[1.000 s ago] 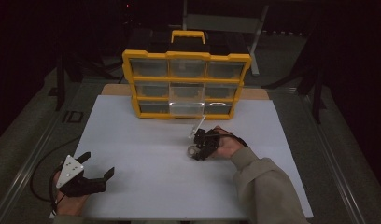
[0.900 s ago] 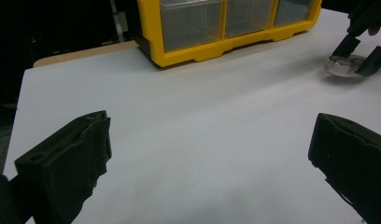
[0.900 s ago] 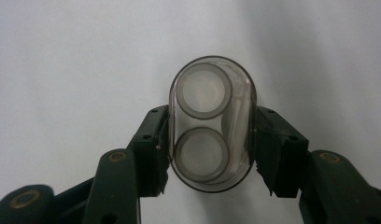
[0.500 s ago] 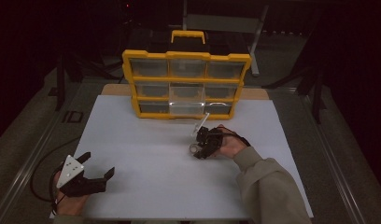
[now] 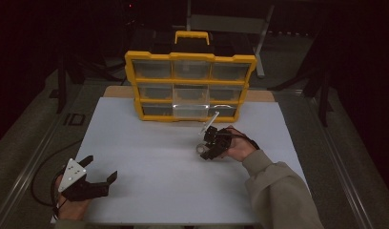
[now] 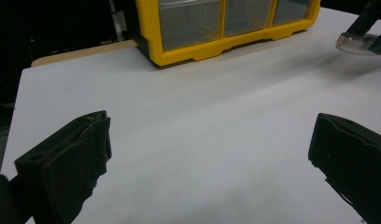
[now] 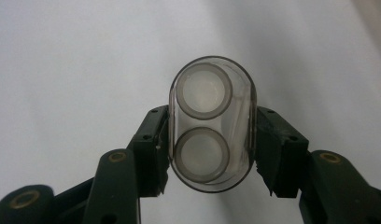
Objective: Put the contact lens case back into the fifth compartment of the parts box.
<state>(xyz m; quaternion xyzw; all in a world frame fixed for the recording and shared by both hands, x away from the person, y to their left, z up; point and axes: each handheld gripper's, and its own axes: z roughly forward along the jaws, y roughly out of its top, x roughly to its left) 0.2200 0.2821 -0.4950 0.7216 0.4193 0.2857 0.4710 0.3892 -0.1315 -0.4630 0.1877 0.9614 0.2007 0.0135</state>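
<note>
A: We have the right claw (image 7: pixel 209 140) clamped on a clear oval case (image 7: pixel 211 123), one pad pressed to each long side. Looking along the jaws, we see two round white rings inside it, one above the other.

B: Agreed. From the high view, the right claw (image 5: pixel 212 142) holds that clear oval case (image 5: pixel 201 149) at its tip, just over the white worktop (image 5: pixel 159 157). Beyond the claw stands the yellow drawer cabinet (image 5: pixel 190 86), near but not touching.

A: And our left claw (image 5: pixel 95 179)?

B: Its jaws stand wide, nothing between them, only bare worktop (image 6: pixel 202 121) ahead. Far off to its upper right we catch the case (image 6: pixel 354 43) in the other claw, and the cabinet (image 6: pixel 216 28) lies straight ahead of it.

A: The two claws sit well apart.
</note>
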